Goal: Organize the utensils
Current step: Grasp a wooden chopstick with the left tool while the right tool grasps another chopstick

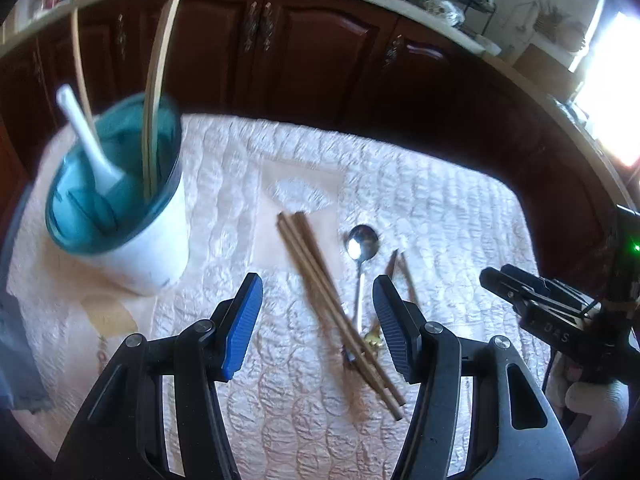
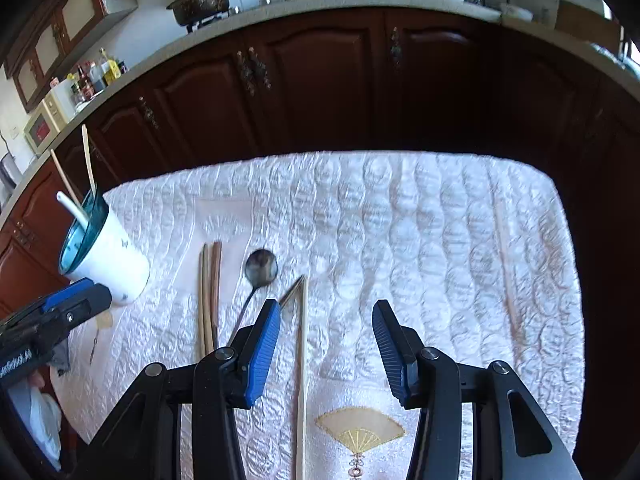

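- Dark wooden cabinets (image 2: 320, 92) stand behind a table under a white quilted cloth (image 2: 400, 240), with a stove and pots on the counter above.
- A white cup (image 1: 148, 240) with a teal inside stands toward the cloth's left edge, upright, already holding a white spoon (image 1: 84, 136) and two pale chopsticks (image 1: 154, 120); it looks to be the collecting place.
- Loose pieces lie near the middle of the cloth: a bundle of brown chopsticks (image 1: 336, 304), a shiny metal spoon (image 1: 362, 248) just beside it, bowl away from the person, and a thinner pair of chopsticks (image 2: 302, 340) to the spoon's right, its far tips touching.
- The left gripper (image 1: 318, 320) hangs over the brown bundle and the spoon handle, jaws wide apart and holding nothing, likely lining up a grab.
- The right gripper (image 2: 326, 346) is likewise spread wide and empty, over the thin pair's right side.
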